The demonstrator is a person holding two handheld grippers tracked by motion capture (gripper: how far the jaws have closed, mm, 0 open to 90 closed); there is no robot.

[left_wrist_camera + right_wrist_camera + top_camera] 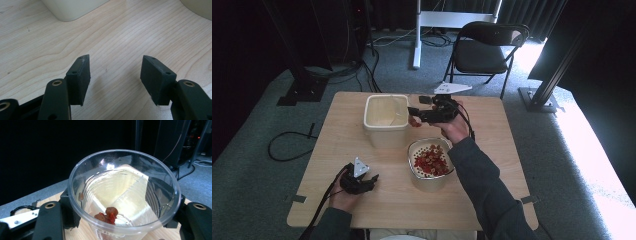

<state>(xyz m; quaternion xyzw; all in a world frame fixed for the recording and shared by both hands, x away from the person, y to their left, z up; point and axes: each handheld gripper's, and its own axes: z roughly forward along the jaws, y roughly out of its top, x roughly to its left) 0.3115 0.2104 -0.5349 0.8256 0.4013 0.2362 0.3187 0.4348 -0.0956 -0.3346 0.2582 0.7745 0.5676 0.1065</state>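
On the wooden table, a clear cup holding red pieces was clamped in the right gripper beside the cream bin. The left gripper was rested with jaws spread, empty. Pieces could be spilled if the cup were tipped short of the bin.

Strong daylight floods in from the right of the high view, burning the grey carpet to featureless white there, while the far left sinks into near-black. The wooden table is evenly lit, with soft, faint shadows under the containers. The high view is soft and slightly coarse in detail. In the left gripper view the tabletop is bright and sharp, its grain crisp. In the right gripper view the clear plastic cup carries white glare along its rim against a dark backdrop.
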